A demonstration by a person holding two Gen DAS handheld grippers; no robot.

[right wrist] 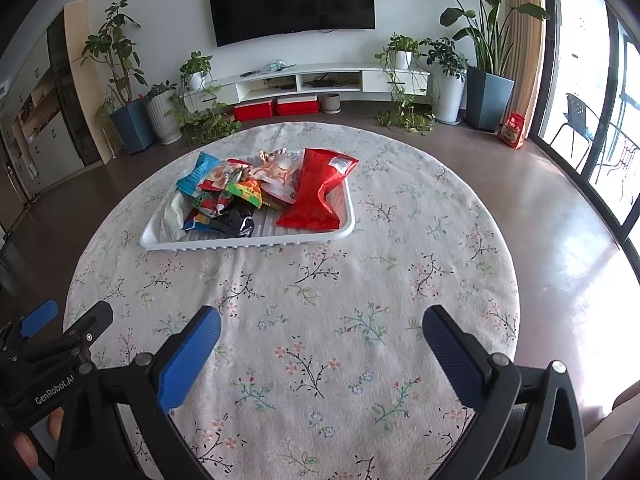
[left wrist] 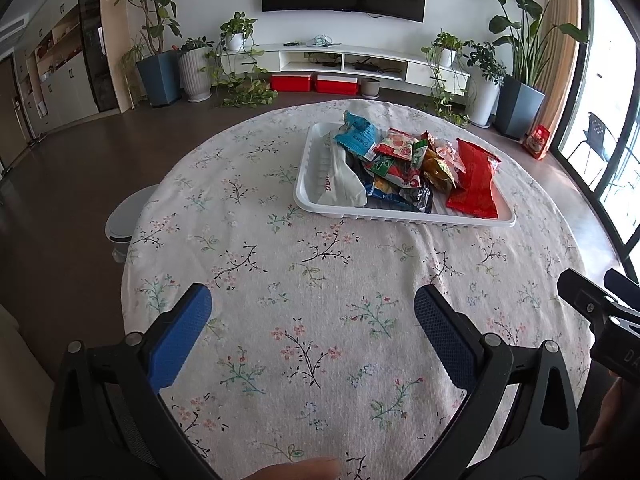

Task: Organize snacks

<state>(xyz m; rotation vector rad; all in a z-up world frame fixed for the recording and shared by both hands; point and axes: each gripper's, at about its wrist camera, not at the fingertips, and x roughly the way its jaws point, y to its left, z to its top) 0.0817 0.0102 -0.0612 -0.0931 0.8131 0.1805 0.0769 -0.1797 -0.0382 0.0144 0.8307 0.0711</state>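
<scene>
The left tongs [left wrist: 312, 312] are hovering over the near part of the desk [left wrist: 248, 240], fingers wide apart and holding nothing. Towards 1 o'clock in that view, the tray [left wrist: 308, 200] is sitting on the flowered cloth, well apart from both tools, with the snacks piled inside: a white pack [left wrist: 340, 180] lying at its left end, a blue pack [left wrist: 358, 136] leaning on the heap behind it, small packs [left wrist: 404, 168] jumbling in the middle and a red bag [left wrist: 474, 184] resting at the right end. The right tongs [right wrist: 322, 322] are likewise gaping and empty, the tray showing around 11 o'clock. The heap is overlapping loosely, so pinching one pack may be dragging its neighbours over the low rim. Glossy wrappers may be slipping from the pads [right wrist: 192, 360], and a hard tug could be shifting the light tray or bunching the cloth.
</scene>
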